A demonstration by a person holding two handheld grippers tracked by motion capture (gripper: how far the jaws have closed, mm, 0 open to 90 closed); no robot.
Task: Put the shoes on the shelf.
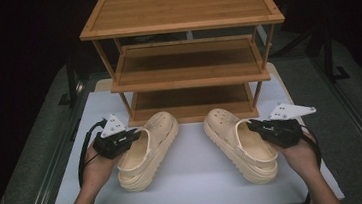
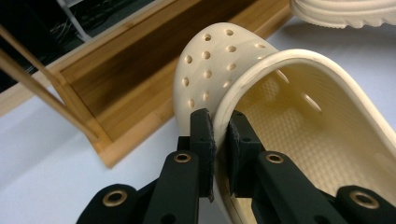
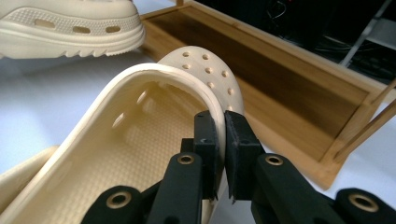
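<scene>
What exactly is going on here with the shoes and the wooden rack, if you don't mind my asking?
A person holds a gripper in each hand at a white table. The left gripper is shut on the opening rim of the left clog, and the right gripper is shut on the rim of the right clog. Both cream clogs sit on the table in front of a three-tier wooden rack, toes toward it. The rack's shelves are bare.

No readable text, label, brand or number appears on anything.

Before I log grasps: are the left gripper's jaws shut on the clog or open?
Shut on it: the left gripper pinches the left clog's opening rim, one jaw each side.
</scene>
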